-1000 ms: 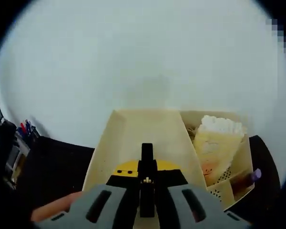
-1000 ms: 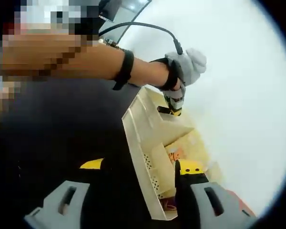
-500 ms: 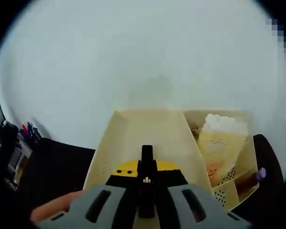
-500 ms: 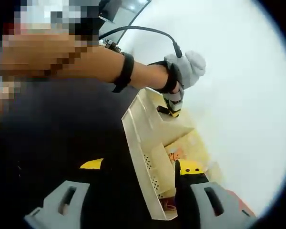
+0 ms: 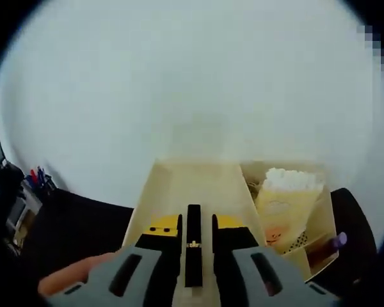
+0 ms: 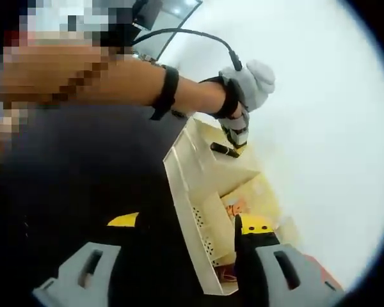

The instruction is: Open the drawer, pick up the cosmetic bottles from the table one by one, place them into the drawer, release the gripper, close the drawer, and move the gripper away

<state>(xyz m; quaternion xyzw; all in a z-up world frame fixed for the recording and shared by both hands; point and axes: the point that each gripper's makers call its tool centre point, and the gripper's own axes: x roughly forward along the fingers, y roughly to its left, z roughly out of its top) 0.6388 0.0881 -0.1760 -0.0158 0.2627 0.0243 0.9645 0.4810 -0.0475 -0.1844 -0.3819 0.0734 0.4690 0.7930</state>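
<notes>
Left gripper (image 5: 193,240) fingers spread slightly, slim black cosmetic bottle (image 5: 193,246) lying loose between them at bottom centre, over the cream drawer (image 5: 198,185). Right gripper (image 6: 185,243) fingers wide apart, nothing in them, low above the dark surface (image 6: 83,173).

One organizer (image 6: 198,192) is sitting here, one black bottle (image 5: 193,243) lying inside it, one cotton-swab bunch (image 5: 288,181), and two grippers (image 5: 193,236) (image 6: 192,249) are showing.
</notes>
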